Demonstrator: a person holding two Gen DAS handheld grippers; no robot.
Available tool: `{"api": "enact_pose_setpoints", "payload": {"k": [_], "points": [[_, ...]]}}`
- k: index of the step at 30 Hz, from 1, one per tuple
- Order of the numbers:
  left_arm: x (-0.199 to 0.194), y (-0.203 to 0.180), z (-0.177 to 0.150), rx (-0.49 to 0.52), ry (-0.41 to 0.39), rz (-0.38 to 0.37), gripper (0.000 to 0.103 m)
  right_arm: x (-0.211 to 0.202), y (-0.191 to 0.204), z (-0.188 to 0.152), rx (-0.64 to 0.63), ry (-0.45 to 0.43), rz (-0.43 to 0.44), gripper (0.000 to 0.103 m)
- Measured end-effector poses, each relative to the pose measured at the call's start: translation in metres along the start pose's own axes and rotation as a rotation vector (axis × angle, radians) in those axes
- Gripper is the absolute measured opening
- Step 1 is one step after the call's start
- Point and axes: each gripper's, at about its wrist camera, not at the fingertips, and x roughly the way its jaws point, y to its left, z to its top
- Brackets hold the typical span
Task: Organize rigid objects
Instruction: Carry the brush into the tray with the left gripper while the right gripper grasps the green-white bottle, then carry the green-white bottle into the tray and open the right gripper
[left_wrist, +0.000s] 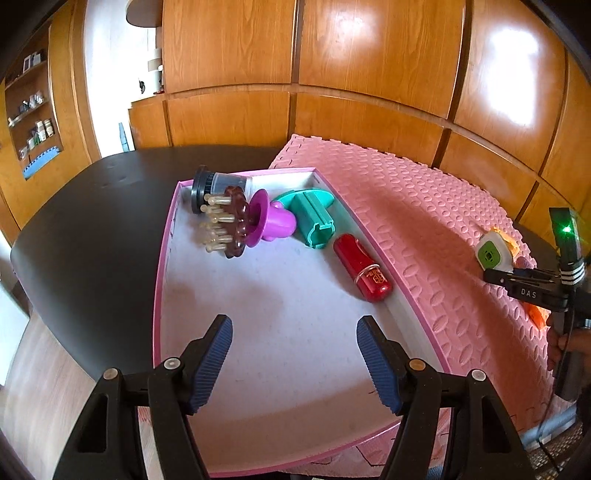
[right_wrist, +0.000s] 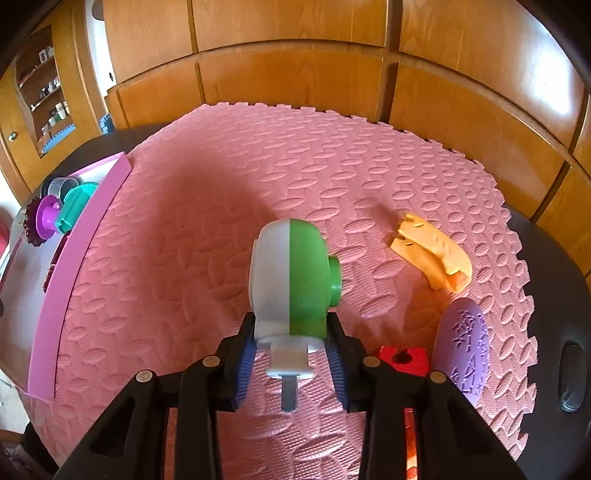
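Taking the pink tray (left_wrist: 164, 258) as landmark: above its white floor our left gripper (left_wrist: 294, 363) hangs spread and empty. Right of the tray, over the embossed foam mat (right_wrist: 192, 236), our right gripper (right_wrist: 290, 363) clamps the green-and-white gadget (right_wrist: 290, 273) by its base. We judge it light, hard, smooth plastic, likely slippery on its rounded shell.

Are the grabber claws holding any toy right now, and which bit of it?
The right gripper pinches the green and white gadget by the sides of its lower end. The left gripper is open over the pink box, holding nothing.
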Motion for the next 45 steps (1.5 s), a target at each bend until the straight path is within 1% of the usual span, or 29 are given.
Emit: {"api": "enact_pose_setpoints", "payload": {"k": [3, 7, 10, 20, 22, 23, 28, 31, 35, 45], "points": [[-0.002, -0.001, 0.000, 0.002, -0.003, 0.002, 0.071, 0.001, -0.002, 0.001, 0.020, 0.003, 0.010, 0.036], [-0.003, -0.002, -0.001, 0.011, 0.000, 0.000, 0.071, 0.001, -0.006, 0.003, 0.044, 0.002, 0.013, 0.043], [-0.005, -0.005, -0.001, 0.022, -0.002, -0.002, 0.071, 0.001, -0.006, 0.004, 0.045, -0.004, 0.007, 0.044], [-0.008, -0.009, -0.003, 0.035, -0.001, -0.004, 0.071, -0.003, -0.004, 0.006, 0.019, -0.023, -0.020, 0.044], [-0.008, -0.009, -0.003, 0.036, -0.002, -0.005, 0.071, -0.007, -0.002, 0.006, 0.004, -0.049, -0.044, 0.044], [-0.008, -0.009, -0.003, 0.035, -0.002, -0.006, 0.071, -0.009, -0.002, 0.006, 0.001, -0.058, -0.044, 0.042], [-0.009, -0.009, -0.003, 0.034, -0.003, -0.009, 0.071, -0.016, -0.001, 0.007, -0.007, -0.088, -0.047, 0.042], [-0.011, -0.008, -0.004, 0.030, -0.008, -0.006, 0.071, -0.017, 0.001, 0.006, -0.014, -0.084, -0.045, 0.042], [-0.013, -0.003, -0.004, 0.018, -0.015, -0.001, 0.071, -0.013, 0.002, 0.004, -0.011, -0.056, -0.043, 0.042], [-0.020, 0.018, -0.002, -0.033, -0.035, 0.024, 0.071, -0.012, 0.003, 0.003, 0.007, -0.051, -0.047, 0.042]]}}
